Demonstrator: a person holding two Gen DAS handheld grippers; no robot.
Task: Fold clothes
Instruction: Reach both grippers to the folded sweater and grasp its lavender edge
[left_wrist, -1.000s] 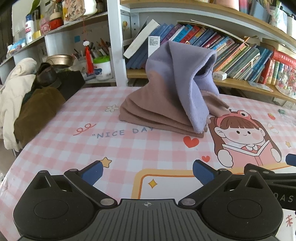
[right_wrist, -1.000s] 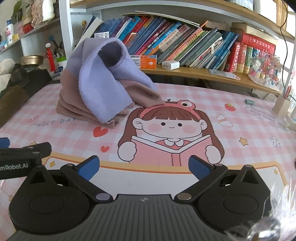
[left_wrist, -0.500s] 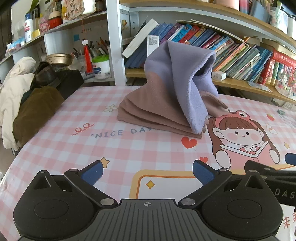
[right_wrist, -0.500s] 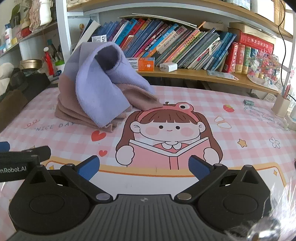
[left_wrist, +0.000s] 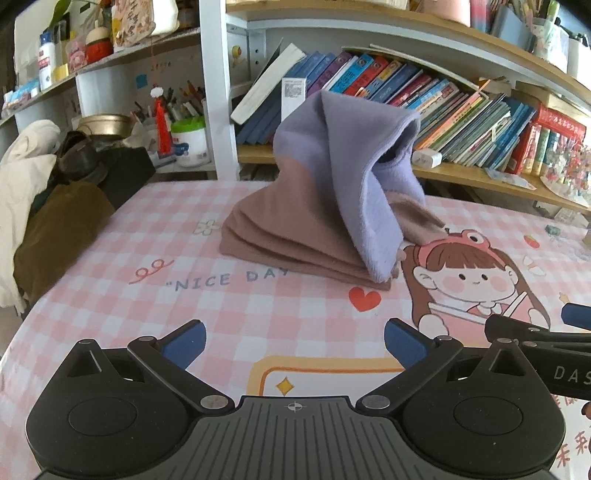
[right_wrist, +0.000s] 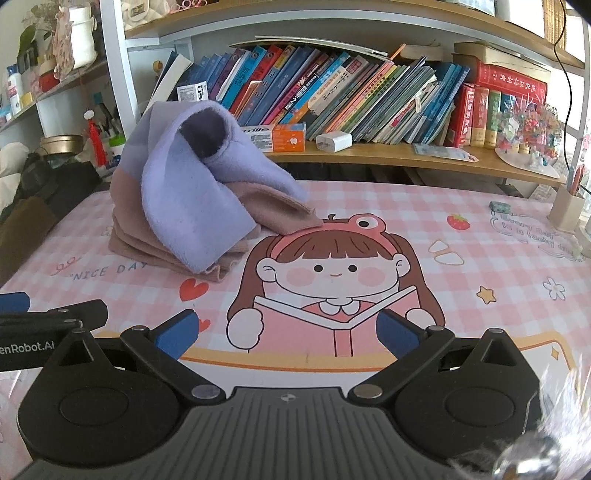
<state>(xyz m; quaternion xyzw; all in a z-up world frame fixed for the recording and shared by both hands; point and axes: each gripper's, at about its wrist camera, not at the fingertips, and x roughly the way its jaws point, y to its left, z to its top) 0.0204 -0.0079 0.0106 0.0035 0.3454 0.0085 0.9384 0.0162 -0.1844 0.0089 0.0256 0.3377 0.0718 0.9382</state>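
A brown and lilac fleece garment (left_wrist: 303, 218) sits in a partly folded heap on the pink checked tablecloth (left_wrist: 122, 306), its lilac end standing up and drooping over the brown layers. It also shows in the right wrist view (right_wrist: 184, 210), at the left. My left gripper (left_wrist: 295, 341) is open and empty, well short of the garment. My right gripper (right_wrist: 286, 332) is open and empty, over the cartoon girl print (right_wrist: 332, 280), to the right of the garment. The right gripper's finger shows in the left wrist view (left_wrist: 535, 336).
A bookshelf (right_wrist: 369, 103) full of books runs along the table's far edge. Coats (left_wrist: 40, 206) are piled at the table's left end. A pen holder (right_wrist: 567, 206) stands at the far right. A white charger (right_wrist: 334, 142) lies on the shelf.
Both grippers have drifted slightly; the garment sits a little further left and lower in the views. The garment's shape is unchanged and both grippers stay open.
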